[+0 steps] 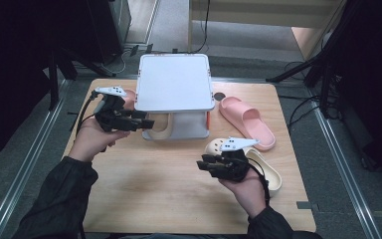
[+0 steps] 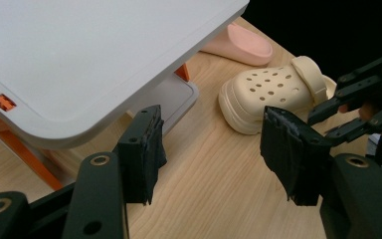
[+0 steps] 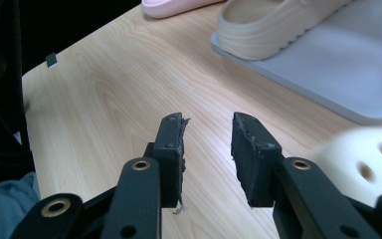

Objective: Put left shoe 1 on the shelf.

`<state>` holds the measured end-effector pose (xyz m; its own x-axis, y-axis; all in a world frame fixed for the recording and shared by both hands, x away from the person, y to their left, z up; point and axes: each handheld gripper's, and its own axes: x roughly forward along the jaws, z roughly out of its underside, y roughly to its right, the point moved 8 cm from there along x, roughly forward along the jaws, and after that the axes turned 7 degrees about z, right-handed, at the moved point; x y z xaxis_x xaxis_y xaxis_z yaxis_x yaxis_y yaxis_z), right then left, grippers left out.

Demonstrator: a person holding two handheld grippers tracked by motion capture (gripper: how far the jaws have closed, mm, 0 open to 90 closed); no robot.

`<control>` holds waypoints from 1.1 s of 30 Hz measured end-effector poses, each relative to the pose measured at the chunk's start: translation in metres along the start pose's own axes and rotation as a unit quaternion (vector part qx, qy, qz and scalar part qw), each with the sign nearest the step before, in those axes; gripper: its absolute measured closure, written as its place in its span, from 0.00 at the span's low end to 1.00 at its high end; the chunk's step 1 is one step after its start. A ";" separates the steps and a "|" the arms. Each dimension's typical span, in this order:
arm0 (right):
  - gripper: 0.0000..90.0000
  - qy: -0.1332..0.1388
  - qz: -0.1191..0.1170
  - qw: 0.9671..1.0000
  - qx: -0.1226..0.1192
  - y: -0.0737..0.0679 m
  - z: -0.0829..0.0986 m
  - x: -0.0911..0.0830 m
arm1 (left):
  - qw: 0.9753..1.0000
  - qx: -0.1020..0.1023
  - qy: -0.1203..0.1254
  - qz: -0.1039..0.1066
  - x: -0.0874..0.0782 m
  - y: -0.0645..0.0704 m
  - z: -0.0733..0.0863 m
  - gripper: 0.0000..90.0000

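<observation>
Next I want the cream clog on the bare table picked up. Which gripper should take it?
Probably the right gripper: it hovers open right beside the cream clog, near the table's right edge. The left gripper is open too, but across the table by the white two-tier rack.

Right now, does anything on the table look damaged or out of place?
The pad on one of the right gripper's fingers is frayed, with loose threads at its tip and base. One cream clog sits on the rack's lower shelf; its mate lies on the table.
</observation>
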<state>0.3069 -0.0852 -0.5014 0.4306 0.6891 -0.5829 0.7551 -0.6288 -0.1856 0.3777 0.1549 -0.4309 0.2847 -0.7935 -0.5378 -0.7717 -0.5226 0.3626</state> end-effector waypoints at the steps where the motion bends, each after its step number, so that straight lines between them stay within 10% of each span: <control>1: 0.73 0.001 0.003 1.000 0.001 0.003 0.002 -0.005 | 1.000 -0.002 0.001 -0.001 0.001 0.001 0.002 0.47; 15: 0.74 0.018 0.060 0.997 0.034 0.046 0.032 -0.065 | 1.000 0.007 -0.014 -0.015 0.026 0.005 0.038 0.47; 33: 0.63 -0.003 0.093 0.994 0.060 0.072 0.053 -0.071 | 1.000 0.000 -0.022 -0.011 0.036 0.006 0.064 0.47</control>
<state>0.3048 -0.1985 -0.5152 0.5537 0.5559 -0.6200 0.5991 -0.7831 -0.1669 0.3466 0.1428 -0.4968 0.2768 -0.7672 -0.5786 -0.7655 -0.5400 0.3499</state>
